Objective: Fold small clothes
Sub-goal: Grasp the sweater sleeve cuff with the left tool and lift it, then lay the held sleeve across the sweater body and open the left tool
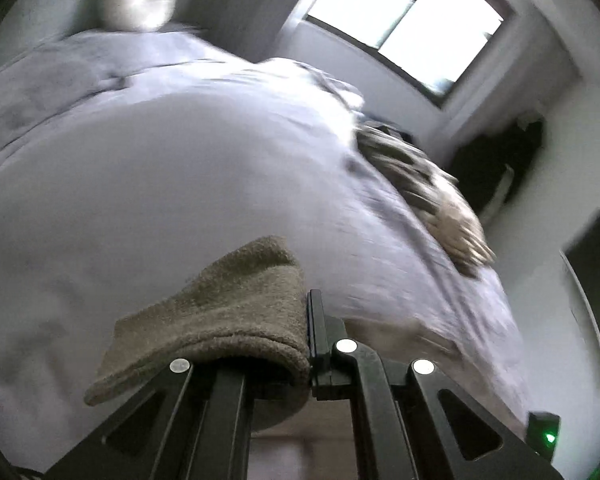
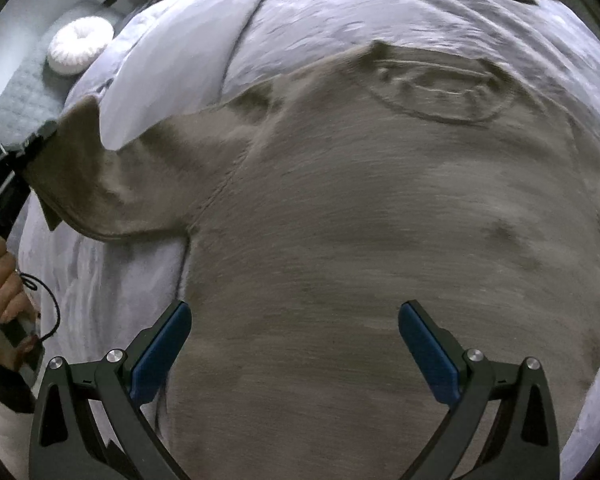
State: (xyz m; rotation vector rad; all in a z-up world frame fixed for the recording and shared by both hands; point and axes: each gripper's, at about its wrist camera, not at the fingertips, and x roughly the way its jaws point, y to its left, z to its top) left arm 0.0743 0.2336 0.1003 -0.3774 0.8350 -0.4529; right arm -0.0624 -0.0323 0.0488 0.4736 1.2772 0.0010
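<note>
Blue-padded right gripper [image 2: 294, 344]: fingers spread wide apart, hovering over the taupe fleece sweatshirt [image 2: 380, 220], which lies flat on the pale lavender duvet-covered bed [image 2: 380, 8]. Left gripper [image 1: 306, 344]: fingers clamped together on the sweatshirt's sleeve cuff [image 1: 228, 304], lifted off the bed. Round white ruffled cushion [image 2: 80, 45] near the headboard. Striped brown throw [image 1: 424, 196] at the bed's edge.

A bed [image 2: 380, 4] in pale lilac-grey bedding carries a brown fleece garment [image 2: 380, 220] spread flat across its near middle, a round white cushion [image 2: 80, 46] far left, and a tan striped throw [image 1: 424, 196] at the far right edge
</note>
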